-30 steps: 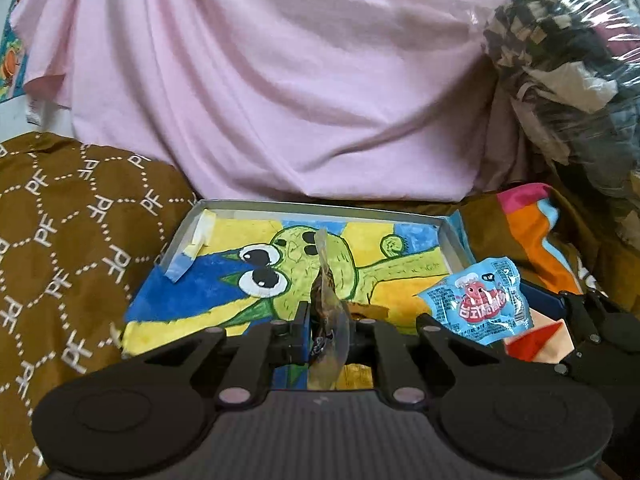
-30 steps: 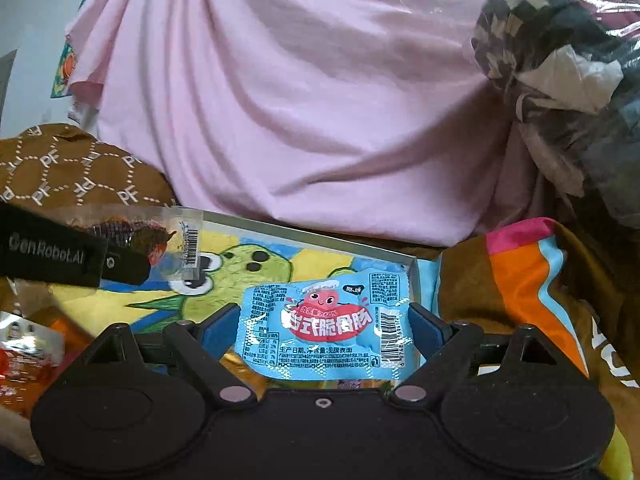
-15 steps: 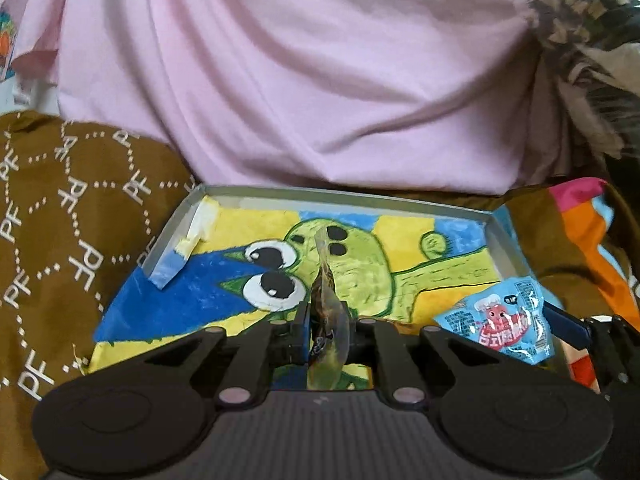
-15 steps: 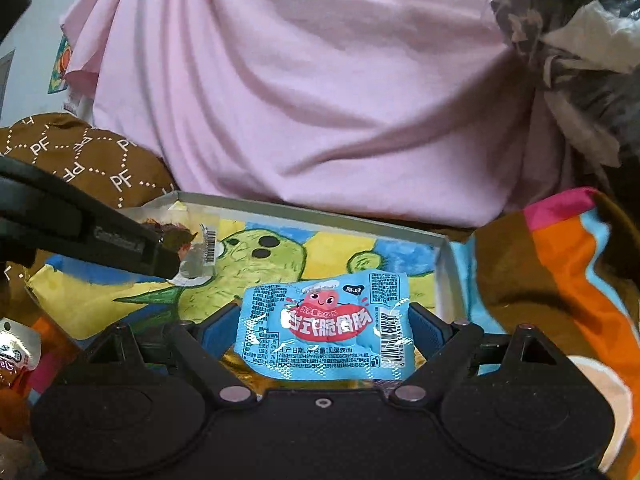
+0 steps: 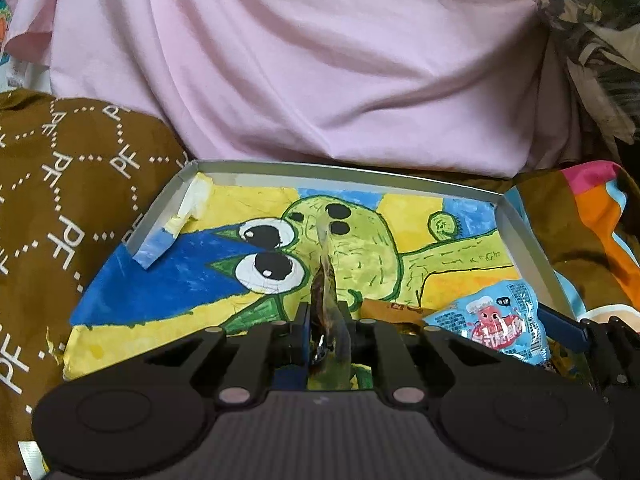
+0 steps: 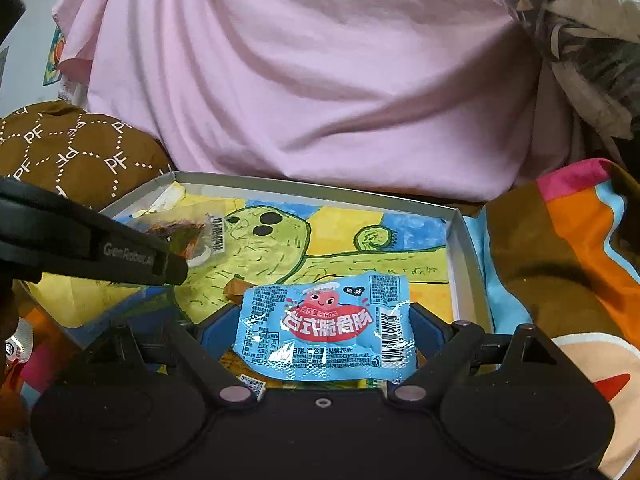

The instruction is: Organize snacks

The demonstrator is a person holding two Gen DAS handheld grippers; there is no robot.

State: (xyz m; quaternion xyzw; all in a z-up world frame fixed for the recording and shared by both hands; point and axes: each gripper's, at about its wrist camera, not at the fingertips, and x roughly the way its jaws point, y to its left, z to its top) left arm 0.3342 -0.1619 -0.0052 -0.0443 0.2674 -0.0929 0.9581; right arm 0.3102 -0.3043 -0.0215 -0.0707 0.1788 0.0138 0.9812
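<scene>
A shallow grey box (image 5: 352,172) lined with a painted green cartoon figure lies ahead; it also shows in the right wrist view (image 6: 464,248). My left gripper (image 5: 326,320) is shut on a clear snack packet (image 5: 326,280) with dark contents, held edge-on over the box's front; it shows in the right wrist view (image 6: 180,236) too. My right gripper (image 6: 324,320) is shut on a blue snack packet (image 6: 324,328) with a red cartoon, held over the box's front right; it also shows in the left wrist view (image 5: 492,320). A small brown packet (image 6: 234,288) lies in the box behind it.
A pink cloth (image 5: 320,60) rises behind the box. A brown patterned cushion (image 5: 60,200) lies left, a striped orange blanket (image 6: 560,260) right. More wrapped snacks (image 6: 16,348) lie at the lower left of the right wrist view.
Both grippers have moved forward over the box with their packets still held. The box fills more of both views.
</scene>
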